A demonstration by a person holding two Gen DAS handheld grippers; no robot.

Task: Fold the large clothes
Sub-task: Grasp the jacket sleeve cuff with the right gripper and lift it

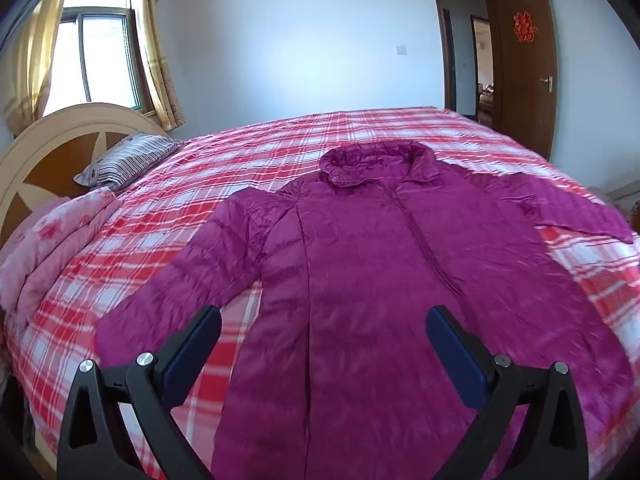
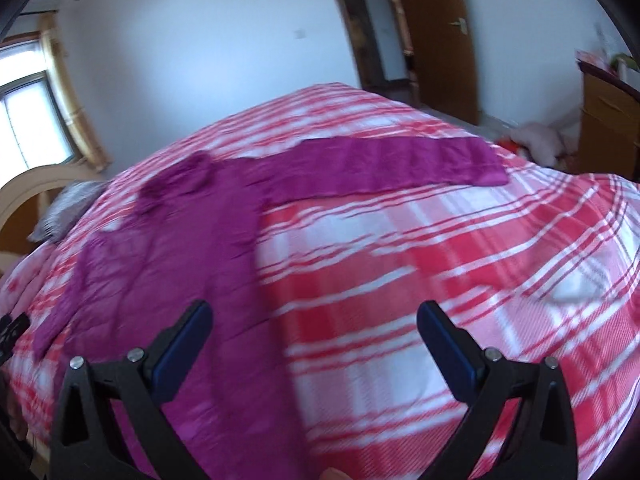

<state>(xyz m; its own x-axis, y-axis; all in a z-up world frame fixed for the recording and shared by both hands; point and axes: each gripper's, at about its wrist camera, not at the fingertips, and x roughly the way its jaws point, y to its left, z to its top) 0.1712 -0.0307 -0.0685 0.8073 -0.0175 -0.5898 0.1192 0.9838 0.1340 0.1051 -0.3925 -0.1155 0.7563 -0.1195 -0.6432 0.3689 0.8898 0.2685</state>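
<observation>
White walls (image 1: pixel 280 40), curtained window (image 1: pixel 100 52), brown door (image 1: pixel 524 64) open.

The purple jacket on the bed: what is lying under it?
Under the purple jacket only the red and white plaid bedcover shows, all around its edges. Whatever is directly beneath the jacket is covered.

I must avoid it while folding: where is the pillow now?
In the left wrist view the pillow lies at the far left of the bed, against the headboard, well left of the jacket.
</observation>
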